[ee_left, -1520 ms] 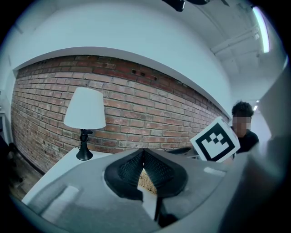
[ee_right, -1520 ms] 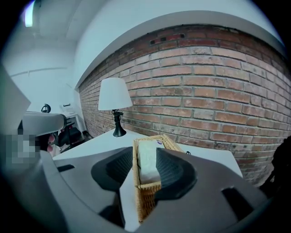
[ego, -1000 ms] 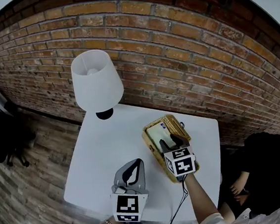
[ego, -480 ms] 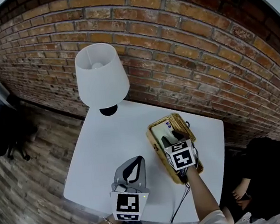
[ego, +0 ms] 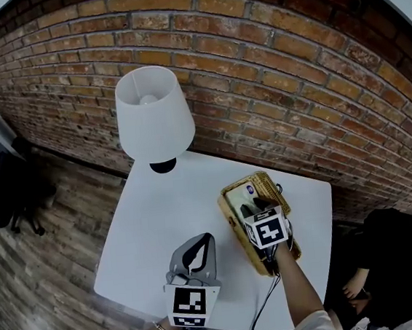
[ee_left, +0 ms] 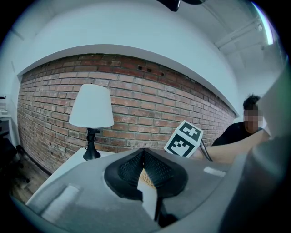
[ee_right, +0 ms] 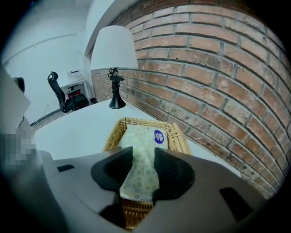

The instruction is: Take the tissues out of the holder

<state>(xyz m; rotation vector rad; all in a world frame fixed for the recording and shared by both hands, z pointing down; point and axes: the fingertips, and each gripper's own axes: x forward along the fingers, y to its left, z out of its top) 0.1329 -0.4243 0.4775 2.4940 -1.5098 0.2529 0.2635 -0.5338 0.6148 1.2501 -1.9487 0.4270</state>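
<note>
A woven wicker holder (ego: 230, 220) stands on the right half of the white table (ego: 161, 224). In it lies a pale patterned tissue pack (ee_right: 143, 145) with a blue round sticker at its far end. My right gripper (ee_right: 143, 170) points steeply down into the holder. Its jaws straddle the near part of the pack and have just been closing; I see no squeeze on the pack. In the head view the right gripper (ego: 253, 210) covers the holder's middle. My left gripper (ego: 199, 243) hovers near the table's front edge, shut and with nothing in it.
A white-shaded lamp (ego: 153, 115) on a black base stands at the table's back left, against the brick wall. A person in black (ego: 391, 251) sits to the right of the table. A black cable (ego: 264, 304) hangs below my right hand.
My right gripper has sunk lower into the holder and now sits over the tissue pack. The left gripper has kept its place.
</note>
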